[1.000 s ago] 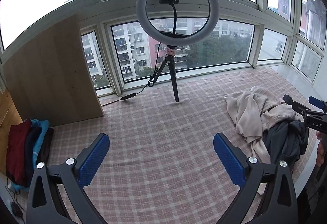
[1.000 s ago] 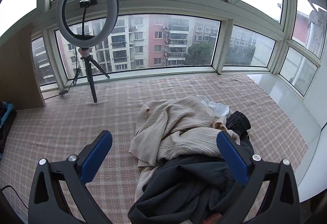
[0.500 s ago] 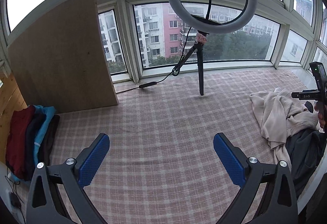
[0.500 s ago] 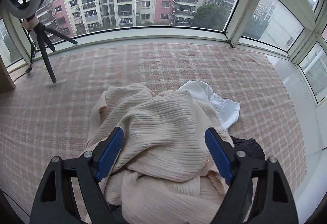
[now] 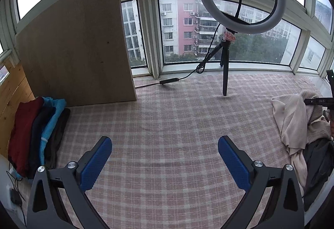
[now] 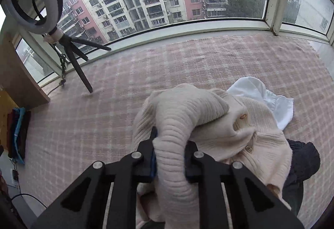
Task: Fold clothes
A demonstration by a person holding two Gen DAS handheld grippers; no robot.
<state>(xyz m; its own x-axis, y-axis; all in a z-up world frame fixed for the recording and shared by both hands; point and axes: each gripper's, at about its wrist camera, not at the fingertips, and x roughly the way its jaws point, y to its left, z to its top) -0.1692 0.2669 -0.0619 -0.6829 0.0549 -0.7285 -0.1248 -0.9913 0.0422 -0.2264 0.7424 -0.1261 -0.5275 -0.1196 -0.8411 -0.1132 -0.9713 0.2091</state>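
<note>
Swinging down onto the pile, the right tool (image 6: 169, 151) has just been closing and is now pinching a ribbed fold of the cream cardigan (image 6: 208, 124), lying on the checked blanket (image 5: 167, 124). Meanwhile the left tool (image 5: 165, 160) is hanging open, empty, so lifting looks next.

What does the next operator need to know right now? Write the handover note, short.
Right gripper: jaws have just been closing and now pinch a fold of the cream cardigan.
Left gripper: open, empty, over bare plaid cloth.
Unfolded pile on the right: cardigan on top, a white garment behind it, dark clothes beside it.
Folded stack at the far left by the wooden board.
Left: lift the cardigan out, spread it, fold it, then the rest.
</note>
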